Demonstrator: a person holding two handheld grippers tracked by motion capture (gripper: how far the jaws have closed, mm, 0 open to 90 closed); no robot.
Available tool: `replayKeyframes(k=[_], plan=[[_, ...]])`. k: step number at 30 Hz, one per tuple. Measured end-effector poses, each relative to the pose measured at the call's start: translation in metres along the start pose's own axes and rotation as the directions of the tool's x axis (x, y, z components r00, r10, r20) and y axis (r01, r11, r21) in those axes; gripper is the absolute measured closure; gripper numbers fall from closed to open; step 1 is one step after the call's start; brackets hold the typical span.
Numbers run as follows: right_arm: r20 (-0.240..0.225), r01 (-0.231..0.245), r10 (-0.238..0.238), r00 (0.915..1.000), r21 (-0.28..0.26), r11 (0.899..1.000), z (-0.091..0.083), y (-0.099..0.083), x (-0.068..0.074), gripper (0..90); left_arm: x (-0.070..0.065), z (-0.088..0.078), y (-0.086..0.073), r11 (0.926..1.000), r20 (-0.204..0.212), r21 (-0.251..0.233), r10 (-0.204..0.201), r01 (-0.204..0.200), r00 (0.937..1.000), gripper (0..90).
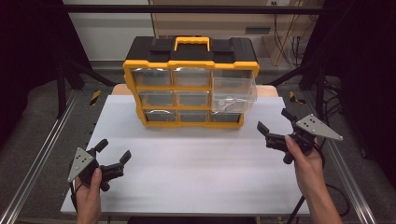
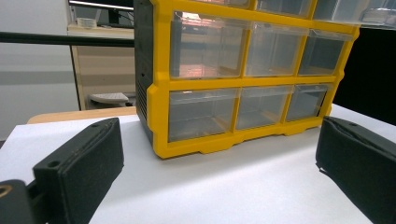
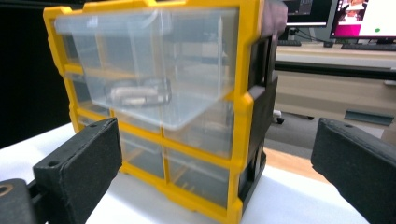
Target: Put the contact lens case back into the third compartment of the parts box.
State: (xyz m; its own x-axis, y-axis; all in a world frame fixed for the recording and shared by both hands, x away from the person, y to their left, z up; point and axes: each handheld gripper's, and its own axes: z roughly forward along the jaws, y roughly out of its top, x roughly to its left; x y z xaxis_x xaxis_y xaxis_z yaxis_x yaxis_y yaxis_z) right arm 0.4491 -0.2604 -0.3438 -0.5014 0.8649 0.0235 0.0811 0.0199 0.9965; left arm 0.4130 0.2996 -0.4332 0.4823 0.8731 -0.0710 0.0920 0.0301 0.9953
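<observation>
A yellow and black drawer cabinet (image 1: 190,81) with clear drawers stands at the back middle of the white table (image 1: 196,168). Its top right drawer (image 1: 234,93) is pulled out toward me and holds a small pale object (image 1: 227,101). In the right gripper view that drawer (image 3: 149,70) juts out with the object (image 3: 135,94) inside. My left gripper (image 1: 113,151) is open at the front left, well short of the cabinet (image 2: 243,79). My right gripper (image 1: 275,123) is open at the right, just beside the cabinet's lower right corner. Both grippers hold nothing.
Metal rails (image 1: 37,163) run along both sides of the table. A wooden board edge (image 1: 122,88) shows behind the white surface. Dark frame posts and cables stand at the back right. A desk with monitors (image 3: 355,18) lies beyond the cabinet.
</observation>
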Motion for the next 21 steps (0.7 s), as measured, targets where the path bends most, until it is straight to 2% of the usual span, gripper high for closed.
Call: replayKeyframes(k=[9, 21], plan=[[-0.004, 0.003, -0.003, 1.0000, 0.022, 1.000, -0.010, -0.030, -0.001, 3.1, 0.000, 0.000, 0.000, 1.0000, 0.002, -0.002, 0.001, -0.001, 1.0000, 0.7], [0.015, -0.043, 0.042, 0.9990, 0.069, 0.997, -0.025, -0.068, -0.006, 3.4, 0.000, 0.000, 0.000, 1.0000, 0.001, 0.001, 0.006, -0.006, 1.0000, 0.7]])
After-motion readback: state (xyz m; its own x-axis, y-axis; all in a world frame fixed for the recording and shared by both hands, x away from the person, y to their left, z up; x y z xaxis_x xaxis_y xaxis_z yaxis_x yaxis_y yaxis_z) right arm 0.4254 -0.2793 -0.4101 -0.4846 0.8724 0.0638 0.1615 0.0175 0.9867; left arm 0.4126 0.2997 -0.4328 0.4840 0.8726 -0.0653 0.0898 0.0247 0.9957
